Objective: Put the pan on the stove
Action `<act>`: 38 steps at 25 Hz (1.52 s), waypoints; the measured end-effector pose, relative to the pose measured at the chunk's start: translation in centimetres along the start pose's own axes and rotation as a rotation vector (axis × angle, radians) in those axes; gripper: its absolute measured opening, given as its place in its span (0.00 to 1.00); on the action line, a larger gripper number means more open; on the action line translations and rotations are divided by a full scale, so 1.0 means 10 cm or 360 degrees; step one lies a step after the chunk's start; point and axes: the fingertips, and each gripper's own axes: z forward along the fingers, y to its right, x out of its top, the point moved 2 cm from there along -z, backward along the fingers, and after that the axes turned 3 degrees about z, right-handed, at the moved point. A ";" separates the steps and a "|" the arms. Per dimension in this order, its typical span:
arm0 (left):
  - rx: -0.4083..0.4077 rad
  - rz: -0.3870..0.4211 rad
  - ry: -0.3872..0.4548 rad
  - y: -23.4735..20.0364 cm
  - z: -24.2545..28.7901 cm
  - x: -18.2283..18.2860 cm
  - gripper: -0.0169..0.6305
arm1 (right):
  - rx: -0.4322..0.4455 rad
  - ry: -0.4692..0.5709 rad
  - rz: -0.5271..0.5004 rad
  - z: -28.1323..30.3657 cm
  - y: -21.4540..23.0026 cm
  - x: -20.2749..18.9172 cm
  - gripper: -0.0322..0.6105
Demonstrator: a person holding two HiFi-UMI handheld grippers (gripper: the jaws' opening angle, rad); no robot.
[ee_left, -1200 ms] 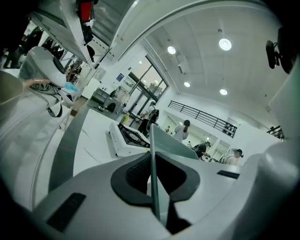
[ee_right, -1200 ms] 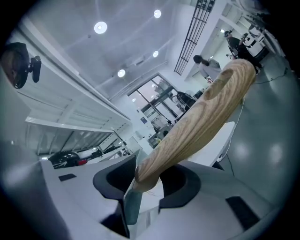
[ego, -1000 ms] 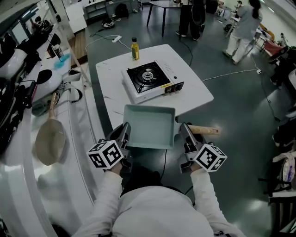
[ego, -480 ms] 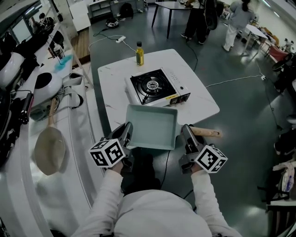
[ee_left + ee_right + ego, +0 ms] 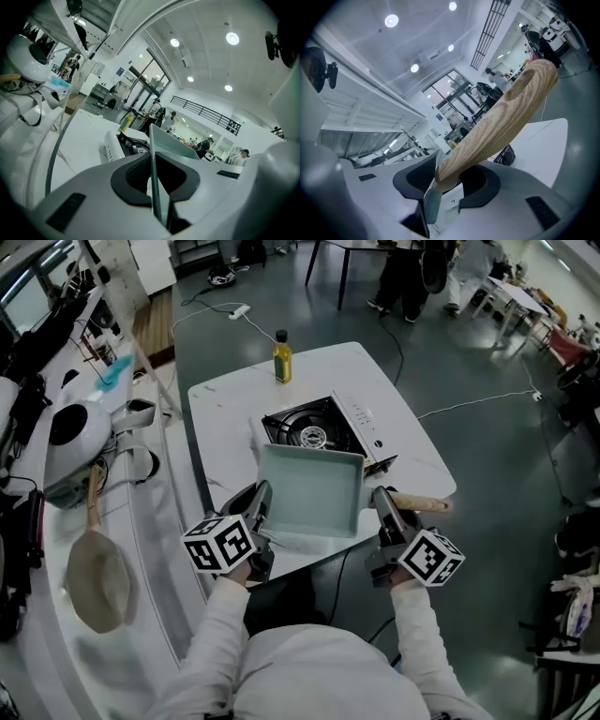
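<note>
Head view: the pale green square pan [image 5: 311, 491] hangs in the air between the two grippers, over the near edge of the white counter [image 5: 220, 404], and its far rim overlaps the near side of the stove [image 5: 342, 418]. The left gripper [image 5: 261, 507] is at its left wall and the right gripper [image 5: 382, 510] at the root of the wooden handle [image 5: 420, 503]; a bottle [image 5: 281, 357] stands beyond the stove. I judge this to be the carry, with the set-down not yet done. The next move calls for bringing the pan forward until it centres over the burner [image 5: 313, 436], keeping it level with both hands, then lowering it. Left gripper view: the jaws pinch the pan's thin wall, seen edge-on, with the stove ahead on the counter. Right gripper view: the jaws are clamped where the handle meets the pan, the wood slanting up and away. The pan hides the stove's near part, so how high its base rides above the burner cannot be told, and no view shows the pan's underside
</note>
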 end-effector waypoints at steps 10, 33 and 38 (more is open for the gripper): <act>-0.0028 -0.0013 -0.0054 -0.40 0.74 0.35 0.08 | -0.0072 0.0020 0.0000 0.74 0.19 0.18 0.32; -0.0019 -0.0057 -0.0144 -0.66 1.41 0.43 0.08 | -0.0131 -0.0064 0.0012 1.35 0.61 0.34 0.32; 0.0014 -0.0070 -0.0155 -0.71 1.50 0.41 0.08 | -0.0099 -0.0108 0.0019 1.51 0.67 0.38 0.32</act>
